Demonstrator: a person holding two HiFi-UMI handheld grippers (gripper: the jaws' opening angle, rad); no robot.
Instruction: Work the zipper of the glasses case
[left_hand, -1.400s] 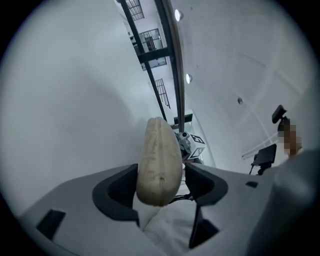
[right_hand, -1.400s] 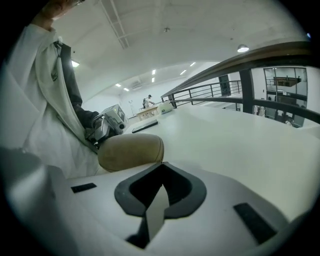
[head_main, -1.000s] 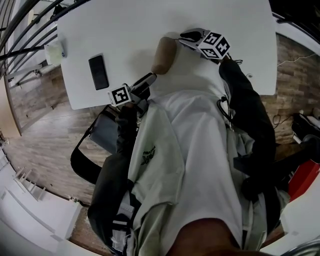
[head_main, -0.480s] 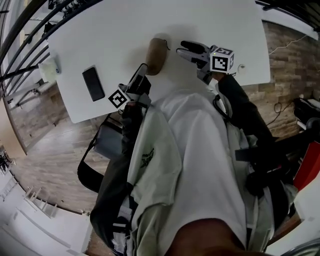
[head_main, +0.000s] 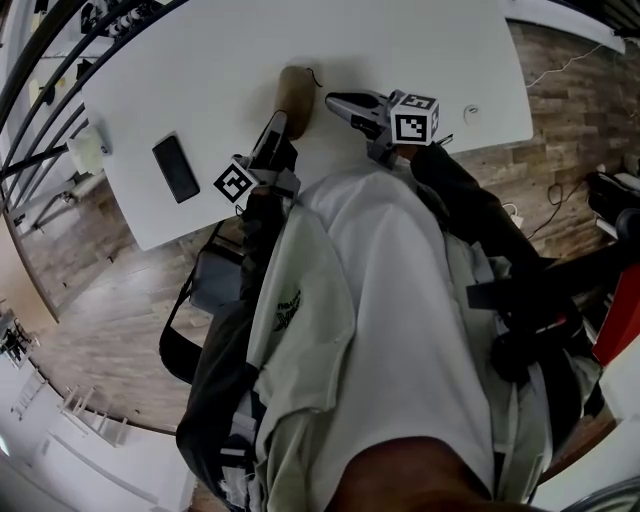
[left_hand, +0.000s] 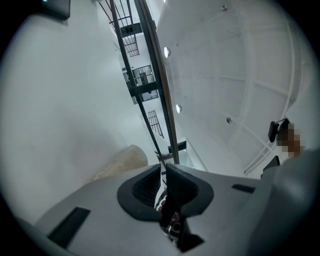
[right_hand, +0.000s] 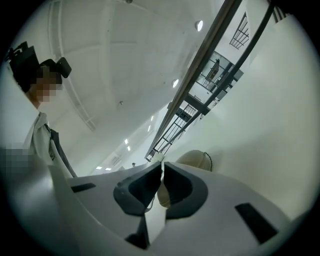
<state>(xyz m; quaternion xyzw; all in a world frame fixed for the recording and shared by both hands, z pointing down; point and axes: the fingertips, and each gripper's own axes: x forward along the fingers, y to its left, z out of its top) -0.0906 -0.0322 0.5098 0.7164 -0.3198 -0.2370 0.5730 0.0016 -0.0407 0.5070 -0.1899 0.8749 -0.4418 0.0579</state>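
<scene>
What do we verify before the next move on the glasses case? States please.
1. Glasses case lying free on the table: ok.
2. Left claw gripping the case: not ok; jaws closing, thin slit, nothing between, case beside them.
3. Right claw gripping the case: not ok; jaws closing, tips meeting on nothing, case just ahead.
4. Case zipped or unzipped: cannot tell.
5. Phone clear of both claws: ok.

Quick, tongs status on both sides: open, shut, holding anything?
Left tongs: closing, thin gap left, nothing between them.
Right tongs: closing, tips about together, nothing held; the glasses case lies beyond them.
</scene>
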